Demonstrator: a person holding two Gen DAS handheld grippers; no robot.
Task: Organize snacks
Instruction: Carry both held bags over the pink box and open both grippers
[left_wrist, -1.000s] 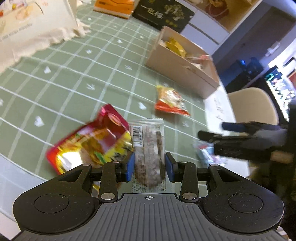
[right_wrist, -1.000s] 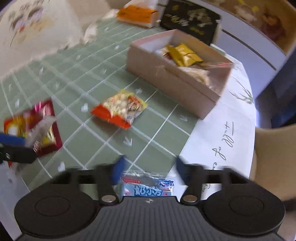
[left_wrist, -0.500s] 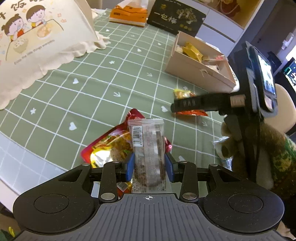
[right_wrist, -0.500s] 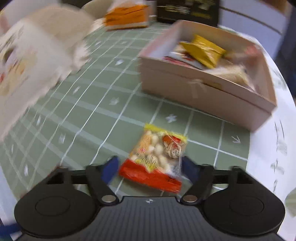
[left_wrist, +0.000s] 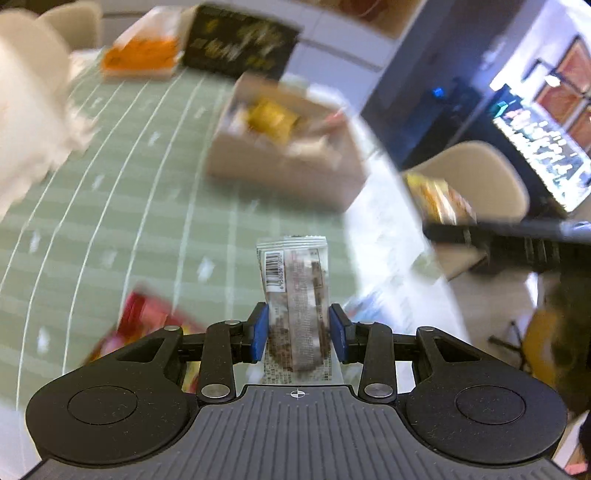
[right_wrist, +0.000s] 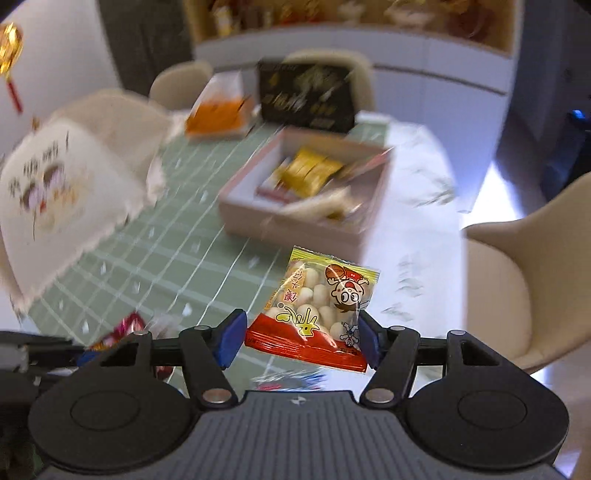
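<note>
In my left gripper (left_wrist: 297, 334) the blue pads are clamped on the sides of a slim brown snack bar (left_wrist: 295, 306), which stands upright between them with its barcode end up, lifted off the green checked tablecloth (left_wrist: 147, 206). Below and to the left of it a red packet (left_wrist: 147, 317) lies on the cloth, not yet picked up. Ahead sits the open cardboard box (right_wrist: 306, 206), already holding a yellow packet (right_wrist: 308, 171) and a few others.

My right gripper (right_wrist: 301, 338) has just been closing its jaws, and it now carries the red-and-yellow bag of white puffs (right_wrist: 321, 306) clear of the table, one pad against each edge of the bag. The bag hangs tilted, gripped near its red bottom edge.

To do this well, I judge that I should bring both packets over the box one at a time, so that the two tools do not meet above it. The puff bag is soft and held by its edges, so I should move it smoothly, lower it inside the walls and only then let go. The bar is stiffer; I should lay it flat beside the yellow packet rather than drop it on end.
</note>
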